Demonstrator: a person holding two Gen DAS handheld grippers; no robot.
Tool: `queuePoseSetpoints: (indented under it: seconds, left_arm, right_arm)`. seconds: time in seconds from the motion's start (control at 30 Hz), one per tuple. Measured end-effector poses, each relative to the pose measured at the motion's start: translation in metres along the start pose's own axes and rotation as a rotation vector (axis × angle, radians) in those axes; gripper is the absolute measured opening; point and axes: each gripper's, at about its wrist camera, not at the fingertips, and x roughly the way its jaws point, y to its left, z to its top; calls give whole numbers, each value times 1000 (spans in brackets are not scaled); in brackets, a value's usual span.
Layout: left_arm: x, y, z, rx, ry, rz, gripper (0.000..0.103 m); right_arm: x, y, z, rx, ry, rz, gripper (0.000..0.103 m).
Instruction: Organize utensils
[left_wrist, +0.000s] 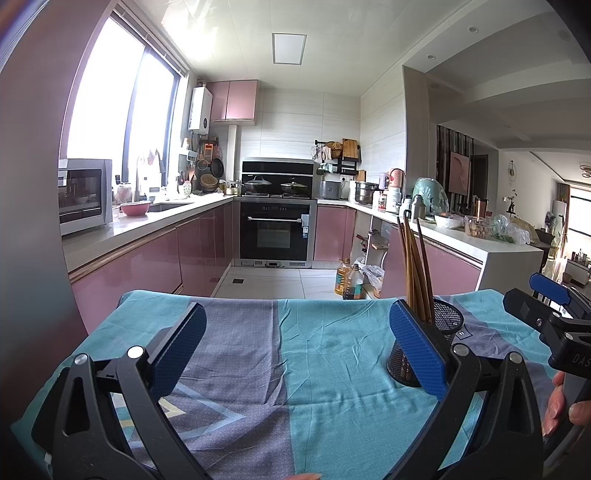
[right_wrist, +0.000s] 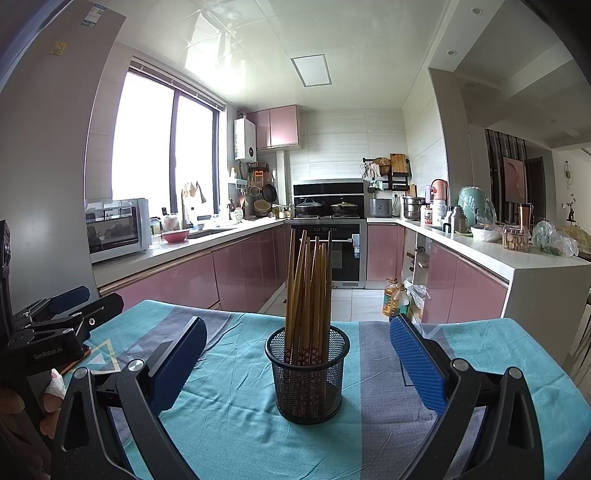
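Note:
A black mesh cup (right_wrist: 307, 376) stands upright on the teal and grey cloth (right_wrist: 236, 417), holding several brown chopsticks (right_wrist: 308, 291). My right gripper (right_wrist: 298, 354) is open and empty, its blue pads (right_wrist: 417, 365) wide on either side of the cup. In the left wrist view the cup (left_wrist: 445, 325) and chopsticks (left_wrist: 415, 266) sit at the right, partly hidden behind the right pad (left_wrist: 417, 350). My left gripper (left_wrist: 295, 343) is open and empty over bare cloth (left_wrist: 314, 369). The right gripper shows at that view's right edge (left_wrist: 546, 306).
The cloth-covered table ends at a far edge (right_wrist: 258, 314) above the kitchen floor. Pink cabinets and counters run left and right; an oven (right_wrist: 332, 251) stands at the back. Oil bottles (right_wrist: 395, 299) stand on the floor at the right.

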Motion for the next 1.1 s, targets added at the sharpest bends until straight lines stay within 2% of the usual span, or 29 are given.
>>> queuePoseSetpoints:
  seconds: [1.1]
  left_arm:
    - [1,-1,0,0,2,-2,98]
  right_arm:
    - [1,1,0,1,1,0,96]
